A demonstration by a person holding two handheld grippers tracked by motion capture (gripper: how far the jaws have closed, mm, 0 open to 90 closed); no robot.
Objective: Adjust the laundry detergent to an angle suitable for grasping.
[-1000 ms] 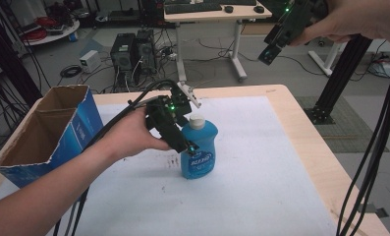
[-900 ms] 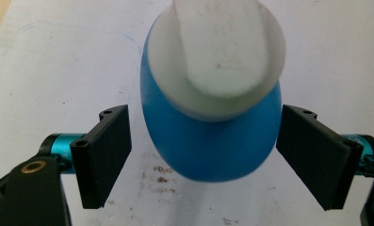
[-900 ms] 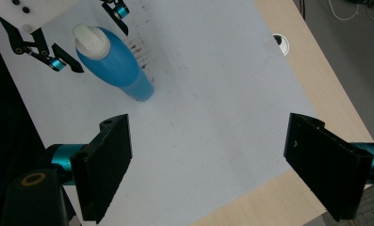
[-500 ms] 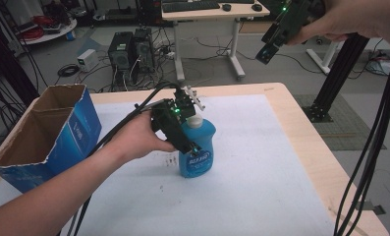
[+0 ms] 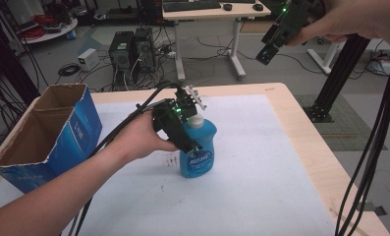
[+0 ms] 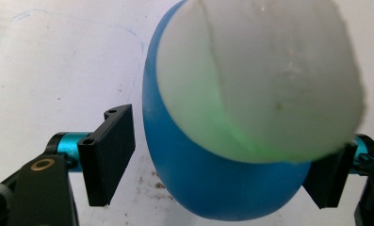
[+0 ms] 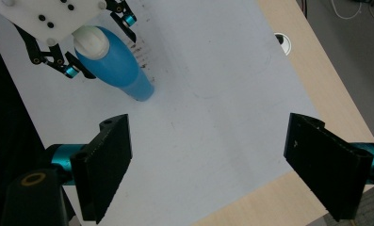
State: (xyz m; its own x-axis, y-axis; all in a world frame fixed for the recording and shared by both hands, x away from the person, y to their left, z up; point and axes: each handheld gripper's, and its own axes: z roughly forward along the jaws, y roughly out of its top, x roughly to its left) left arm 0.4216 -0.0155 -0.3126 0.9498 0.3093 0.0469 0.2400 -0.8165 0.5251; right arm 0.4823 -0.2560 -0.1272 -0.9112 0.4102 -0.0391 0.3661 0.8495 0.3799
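blue bottle point(image 5: 198, 147): label unreadable | left hand-held gripper point(image 5: 188, 129): closing around bottle, gap remains | right hand-held gripper point(image 7: 208, 165): released

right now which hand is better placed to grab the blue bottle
Left. Its tongs straddle the blue bottle and have just been closing, a gap showing at one pad. The right tongs hang open, high above the table.
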